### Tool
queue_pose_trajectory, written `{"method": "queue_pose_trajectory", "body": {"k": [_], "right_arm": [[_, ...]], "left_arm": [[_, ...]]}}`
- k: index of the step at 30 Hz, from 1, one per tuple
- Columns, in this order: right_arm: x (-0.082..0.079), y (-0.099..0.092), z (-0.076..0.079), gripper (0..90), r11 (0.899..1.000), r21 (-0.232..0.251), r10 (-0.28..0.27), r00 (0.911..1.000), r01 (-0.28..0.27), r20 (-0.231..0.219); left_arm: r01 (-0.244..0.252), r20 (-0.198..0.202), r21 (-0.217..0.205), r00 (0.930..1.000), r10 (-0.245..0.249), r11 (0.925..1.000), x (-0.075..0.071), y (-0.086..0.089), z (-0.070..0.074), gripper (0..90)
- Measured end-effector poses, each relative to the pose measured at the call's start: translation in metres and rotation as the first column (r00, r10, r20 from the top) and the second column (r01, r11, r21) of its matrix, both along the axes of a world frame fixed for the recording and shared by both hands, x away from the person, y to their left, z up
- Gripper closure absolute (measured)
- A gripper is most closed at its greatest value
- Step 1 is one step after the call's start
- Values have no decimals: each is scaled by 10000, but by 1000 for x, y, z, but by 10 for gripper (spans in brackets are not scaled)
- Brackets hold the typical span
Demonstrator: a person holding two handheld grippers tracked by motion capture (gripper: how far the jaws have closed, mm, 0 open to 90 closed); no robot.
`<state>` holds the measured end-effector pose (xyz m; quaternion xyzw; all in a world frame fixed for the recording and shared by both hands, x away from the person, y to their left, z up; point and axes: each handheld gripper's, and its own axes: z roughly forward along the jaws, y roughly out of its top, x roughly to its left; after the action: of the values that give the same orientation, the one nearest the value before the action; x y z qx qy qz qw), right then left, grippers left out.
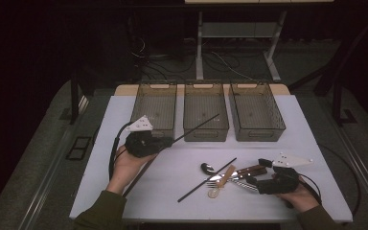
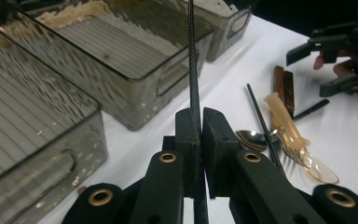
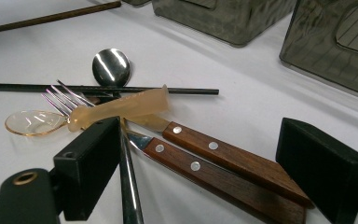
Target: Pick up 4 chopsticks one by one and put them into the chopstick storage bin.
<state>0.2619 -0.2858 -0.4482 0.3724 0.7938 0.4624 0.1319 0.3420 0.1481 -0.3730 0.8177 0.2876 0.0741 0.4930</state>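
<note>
My left gripper is shut on a black chopstick, which slants up off the table with its far tip over the front of the middle bin. My right gripper is open, its jaws wide on either side of two wood-handled knives. Beside the knives lies a heap: a second black chopstick, a steel spoon, a fork and an amber plastic spoon.
Three smoky clear bins stand in a row at the back of the white table; the left bin and right bin flank the middle one. A brown stick lies near my left hand.
</note>
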Motion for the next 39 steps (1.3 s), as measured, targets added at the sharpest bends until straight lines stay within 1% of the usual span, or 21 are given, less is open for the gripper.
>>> {"method": "queue_pose_trajectory", "body": {"k": [2, 5, 6, 9, 12, 16, 20, 23, 25, 26, 27, 28, 29, 33, 36, 37, 38, 39], "right_arm": [[0, 0, 0, 137, 10000, -12, 2, 10000, -2, 8], [0, 0, 0, 138, 10000, -17, 5, 10000, -5, 5], [0, 0, 0, 138, 10000, -12, -5, 10000, 5, -2], [0, 0, 0, 137, 10000, 3, -19, 10000, 19, -16], [0, 0, 0, 137, 10000, -35, 9, 10000, -9, -5], [0, 0, 0, 138, 10000, -31, -2, 10000, 2, 1], [0, 0, 0, 138, 10000, -32, -13, 10000, 13, -37], [0, 0, -1, 138, 10000, -53, 1, 10000, -1, -23], [0, 0, -1, 137, 10000, -54, -5, 10000, 5, -24], [0, 0, -1, 137, 10000, -52, -2, 10000, 2, -27], [0, 0, -1, 137, 10000, -59, 4, 10000, -4, -14], [0, 0, -1, 138, 10000, -59, -2, 10000, 2, -22], [0, 0, -1, 137, 10000, -49, -9, 10000, 9, -33], [0, 0, -1, 138, 10000, -64, -39, 10000, 38, -38], [0, -1, -1, 138, 10000, -29, -60, 10000, 60, -31], [0, -1, -1, 137, 10000, -37, -71, 10000, 71, -25], [0, -1, -1, 138, 10000, -53, -84, 10000, 84, -42], [0, -1, -1, 137, 9999, -49, -97, 9999, 97, -37]], "left_arm": [[-118, 39, -76, 9999, 118, 9999, 4, 1, 2, 854], [-316, 151, 23, 9994, 316, 9995, 11, 3, 5, 854], [-431, 181, -13, 9989, 431, 9991, 13, 4, 6, 854], [-764, 290, -59, 9966, 766, 9971, 21, 9, 9, 854], [-1043, 307, -141, 9940, 1047, 9944, 29, 14, 11, 854], [-1451, 360, 65, 9888, 1448, 9894, 39, 20, 10, 854], [-1910, 290, 186, 9813, 1904, 9814, 51, 28, 8, 854], [-2327, 279, 247, 9723, 2320, 9722, 60, 36, 4, 854], [-2597, 174, 220, 9656, 2594, 9654, 65, 42, 2, 854], [-2753, 106, 160, 9614, 2751, 9612, 67, 44, 0, 854], [-2890, 82, 207, 9573, 2889, 9571, 70, 47, 0, 854], [-3076, 49, 255, 9515, 3076, 9512, 72, 48, -1, 854], [-3191, 31, 228, 9477, 3192, 9474, 74, 51, -1, 854], [-3660, 69, 184, 9306, 3659, 9304, 81, 57, -1, 854], [-3979, 145, 495, 9174, 3977, 9161, 84, 59, -4, 854], [-3991, 142, 629, 9168, 3990, 9147, 85, 60, -6, 853], [-4077, 144, 674, 9130, 4077, 9106, 85, 60, -7, 853], [-4079, 170, 818, 9129, 4079, 9094, 85, 61, -8, 854]]}}
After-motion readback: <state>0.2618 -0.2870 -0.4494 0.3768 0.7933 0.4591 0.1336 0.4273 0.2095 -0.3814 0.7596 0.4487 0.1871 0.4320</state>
